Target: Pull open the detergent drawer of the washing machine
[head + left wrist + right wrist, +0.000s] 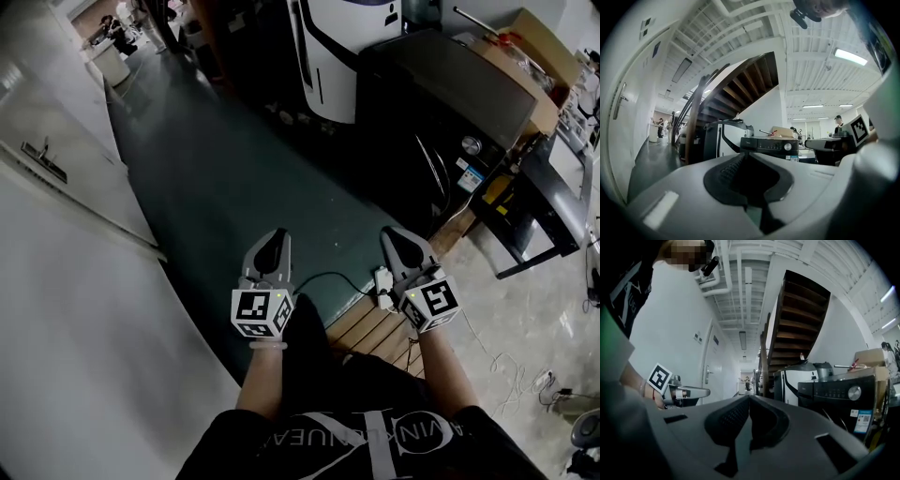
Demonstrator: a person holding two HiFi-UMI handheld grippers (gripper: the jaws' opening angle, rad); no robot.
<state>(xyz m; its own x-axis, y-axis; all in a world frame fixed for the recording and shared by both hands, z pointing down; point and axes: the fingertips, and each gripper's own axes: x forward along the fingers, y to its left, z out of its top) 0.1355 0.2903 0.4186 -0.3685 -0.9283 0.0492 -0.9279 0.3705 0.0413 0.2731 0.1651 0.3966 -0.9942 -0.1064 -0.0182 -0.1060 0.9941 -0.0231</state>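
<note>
The black front-loading washing machine (469,103) stands ahead and to the right, well beyond both grippers. Its control panel with a round silver knob (471,145) faces me; the knob (787,146) (854,393) also shows in both gripper views. I cannot make out the detergent drawer on the dark panel (757,144). My left gripper (277,236) is held level over the dark floor, jaws shut and empty. My right gripper (394,234) is level beside it, nearer the machine, its jaws together with nothing between them. Both gripper views show the jaw tips meeting, left gripper (744,154), right gripper (749,397).
A white wall with a handled door (42,159) runs along the left. A white-and-black appliance (347,56) stands left of the washer, a cardboard box (530,42) behind it, a dark table (544,206) to its right. Wooden boards (370,323) and a cable with a white plug (384,281) lie below my hands. A staircase (740,89) rises behind.
</note>
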